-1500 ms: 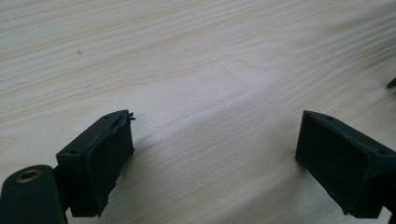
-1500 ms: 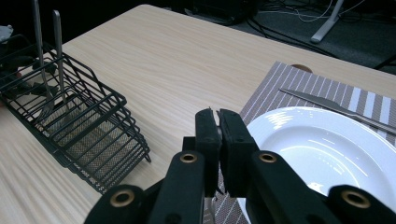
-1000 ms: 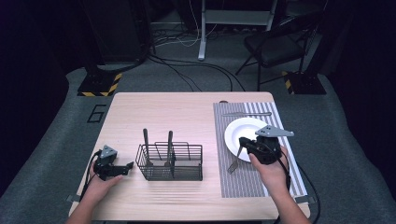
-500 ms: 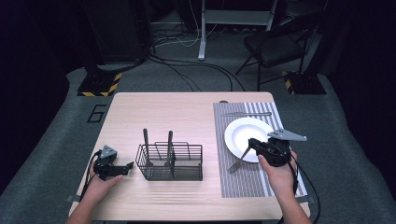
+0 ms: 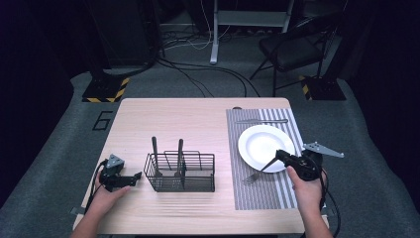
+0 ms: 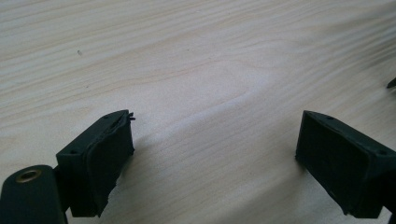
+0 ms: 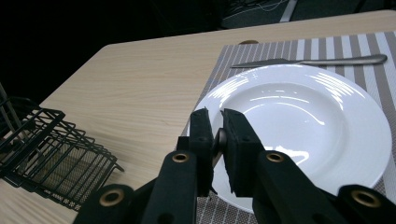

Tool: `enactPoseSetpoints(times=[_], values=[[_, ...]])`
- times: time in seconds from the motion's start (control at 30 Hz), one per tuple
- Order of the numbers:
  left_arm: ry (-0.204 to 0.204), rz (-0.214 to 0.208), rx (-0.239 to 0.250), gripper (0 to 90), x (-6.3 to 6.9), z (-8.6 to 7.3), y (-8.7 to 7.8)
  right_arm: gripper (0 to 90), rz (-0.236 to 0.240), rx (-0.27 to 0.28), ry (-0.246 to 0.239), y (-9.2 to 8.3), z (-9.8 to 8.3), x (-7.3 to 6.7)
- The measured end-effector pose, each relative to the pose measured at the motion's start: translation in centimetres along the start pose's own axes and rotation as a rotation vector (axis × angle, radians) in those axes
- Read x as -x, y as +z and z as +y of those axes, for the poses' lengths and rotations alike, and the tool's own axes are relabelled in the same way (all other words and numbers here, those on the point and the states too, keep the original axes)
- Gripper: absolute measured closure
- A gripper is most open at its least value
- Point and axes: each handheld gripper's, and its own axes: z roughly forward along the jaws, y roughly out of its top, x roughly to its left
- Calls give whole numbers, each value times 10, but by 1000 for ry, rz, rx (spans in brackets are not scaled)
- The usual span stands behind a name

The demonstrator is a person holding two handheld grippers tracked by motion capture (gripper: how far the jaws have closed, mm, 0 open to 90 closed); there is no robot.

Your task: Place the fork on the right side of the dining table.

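With its jaws nearly closed on the fork's handle (image 7: 219, 140), the right gripper (image 5: 281, 157) should lay the fork (image 5: 257, 172) flat just left of the plate (image 5: 266, 146) before letting go, while the left gripper (image 5: 130, 179) rests wide open and empty.

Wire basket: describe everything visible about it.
The wire basket is black, rectangular and open-topped, built of thin metal rods, with a finer mesh floor that the right gripper view shows. Wire dividers split its inside. It stands upright on the pale wooden table, left of the striped placemat and apart from it. Two dark utensil handles rise upright from its left half; its right half looks empty.
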Motion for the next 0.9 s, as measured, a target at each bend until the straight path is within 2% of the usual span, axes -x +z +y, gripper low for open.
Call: enactPoseSetpoints(times=[0.23, 0.37, 0.5, 0.77, 0.9], values=[[-1, 1, 0, 107, 0, 0, 0, 810, 9, 8, 95, -3, -10, 22], [-1, 1, 0, 107, 0, 0, 0, 805, 0, 8, 152, -5, -17, 31], [-1, 1, 1, 107, 0, 0, 0, 798, -11, 13, 173, -7, -25, 40], [-2, 1, 0, 107, 0, 0, 0, 793, -1, 24, 294, -8, -43, 57], [-1, 1, 0, 107, 0, 0, 0, 791, -9, 24, 322, -7, -52, 66]])
